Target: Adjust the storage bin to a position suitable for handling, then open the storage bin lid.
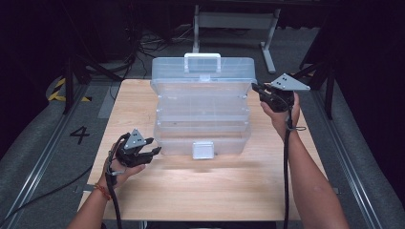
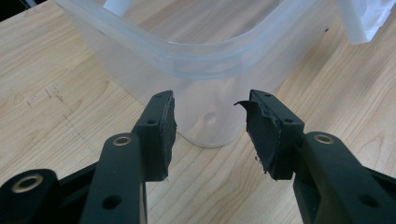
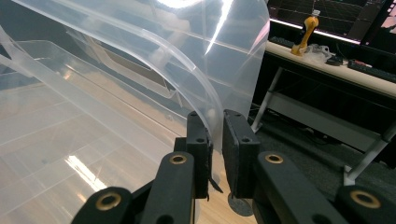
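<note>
Clear plastic toolbox (image 1: 203, 112) sits mid-table (image 1: 143, 200), long side facing me, lid (image 1: 203, 69) swung up and standing at the far edge with its white handle (image 1: 202, 61) on top. White latch (image 1: 204, 149) hangs at the middle of the box's near wall.

My right gripper (image 1: 259, 90) is at the box's right end, up by the lid's right corner. From the right gripper view: jaws pinched nearly together on the curved rim of the clear lid (image 3: 205, 107), the thin plastic edge running down between the pads (image 3: 201, 140). Clamped on it, only the wall's thickness between the pads. My right hand (image 1: 282, 114) sits just right of the box, cable trailing back along the forearm.

My left gripper (image 1: 155, 148) is low, just off the box's near-left corner, jaws pointing at it. From the left gripper view: jaws apart, roughly half spread, nothing between them. The rounded corner of the box (image 2: 205, 121) stands right ahead of the tips, a little beyond them, not touching. One pad (image 2: 261, 135) looks ragged at its tip. Bare wood under the jaws.

Far from the box, beyond the table: a white desk frame (image 1: 234, 21) on the floor; in the right gripper view, a desk with a yellow bottle (image 3: 306, 32).
</note>
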`<state>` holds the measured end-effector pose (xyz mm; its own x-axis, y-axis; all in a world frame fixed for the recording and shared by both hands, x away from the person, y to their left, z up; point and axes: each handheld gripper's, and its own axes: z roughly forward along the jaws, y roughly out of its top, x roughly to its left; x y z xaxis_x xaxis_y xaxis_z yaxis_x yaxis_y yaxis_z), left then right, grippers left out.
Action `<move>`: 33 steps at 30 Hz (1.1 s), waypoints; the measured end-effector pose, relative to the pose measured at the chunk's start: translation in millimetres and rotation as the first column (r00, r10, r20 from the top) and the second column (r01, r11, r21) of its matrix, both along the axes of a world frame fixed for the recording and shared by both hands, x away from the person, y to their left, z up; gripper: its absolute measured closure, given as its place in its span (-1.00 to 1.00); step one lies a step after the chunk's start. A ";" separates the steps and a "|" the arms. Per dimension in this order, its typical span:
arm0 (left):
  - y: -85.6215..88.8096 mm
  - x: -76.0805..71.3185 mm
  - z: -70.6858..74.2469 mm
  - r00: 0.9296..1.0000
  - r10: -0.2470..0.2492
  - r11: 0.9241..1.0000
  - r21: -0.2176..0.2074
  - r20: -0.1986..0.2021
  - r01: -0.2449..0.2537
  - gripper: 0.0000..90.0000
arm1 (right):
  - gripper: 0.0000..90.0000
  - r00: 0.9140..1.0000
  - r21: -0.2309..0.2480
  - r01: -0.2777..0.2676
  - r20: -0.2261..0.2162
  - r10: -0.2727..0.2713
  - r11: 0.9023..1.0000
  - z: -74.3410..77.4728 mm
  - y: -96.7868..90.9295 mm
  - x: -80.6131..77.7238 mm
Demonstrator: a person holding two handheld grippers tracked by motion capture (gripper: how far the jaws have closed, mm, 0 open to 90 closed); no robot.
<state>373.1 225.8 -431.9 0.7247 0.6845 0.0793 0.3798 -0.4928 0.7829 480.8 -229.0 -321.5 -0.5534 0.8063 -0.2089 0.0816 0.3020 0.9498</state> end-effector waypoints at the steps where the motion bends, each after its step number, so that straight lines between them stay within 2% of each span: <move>1: 0.4 1.2 -0.7 1.000 -0.002 1.000 0.000 0.002 0.002 0.17 | 0.83 1.000 0.000 0.001 -0.001 -0.001 1.000 0.5 0.3 0.3; 3: 0.4 1.7 -1.4 1.000 -0.001 1.000 0.007 -0.009 0.001 0.17 | 0.85 1.000 -0.010 0.007 0.003 -0.007 1.000 1.5 1.2 1.8; 7: 2.5 2.1 -1.1 1.000 -0.005 1.000 0.008 -0.006 0.005 0.16 | 0.86 1.000 -0.015 0.011 0.006 -0.011 1.000 2.8 2.1 3.6; 8: 3.2 1.6 -1.1 1.000 -0.002 1.000 -0.002 -0.008 0.002 0.16 | 0.86 1.000 -0.017 0.013 0.010 -0.013 1.000 2.9 2.2 4.1; 11: 5.4 2.1 -1.6 1.000 0.001 1.000 -0.016 -0.009 -0.001 0.14 | 0.86 1.000 -0.005 0.012 0.009 -0.012 1.000 2.4 2.3 4.6; 16: 5.2 2.0 -1.4 1.000 -0.001 1.000 -0.008 -0.005 0.001 0.14 | 0.72 1.000 0.027 0.004 0.024 -0.004 1.000 0.6 3.3 5.7; 19: 4.3 2.1 -1.4 1.000 -0.003 1.000 -0.006 -0.004 0.003 0.14 | 0.70 1.000 0.027 0.012 0.027 -0.013 1.000 0.7 5.7 8.0; 22: 3.5 1.4 -1.3 1.000 -0.004 1.000 -0.008 -0.008 0.004 0.14 | 0.66 1.000 0.041 0.020 0.020 -0.021 0.999 1.1 6.5 12.3; 25: 4.2 1.6 -1.2 1.000 -0.005 1.000 -0.007 -0.004 0.005 0.14 | 0.58 0.999 0.033 0.034 0.019 -0.035 0.999 -0.7 10.3 16.2; 28: 5.1 1.3 -1.6 1.000 -0.005 1.000 -0.012 -0.014 0.005 0.13 | 0.53 0.999 0.054 0.052 -0.005 -0.051 0.997 -6.1 13.5 23.4; 30: 6.0 1.4 -1.9 1.000 -0.002 1.000 -0.014 -0.017 0.002 0.13 | 0.53 0.999 0.086 0.050 -0.022 -0.048 0.995 -7.5 12.4 27.3; 33: 7.5 2.3 -2.8 1.000 -0.003 1.000 -0.010 -0.020 0.003 0.12 | 0.54 0.997 0.078 0.068 -0.026 -0.066 0.995 -6.5 14.9 29.4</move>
<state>375.4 233.3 -434.7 0.7282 0.6829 0.0582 0.3937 -0.4863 0.7800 510.2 -214.0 -328.0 -0.5016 0.8551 -0.1310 0.1218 0.2198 0.9679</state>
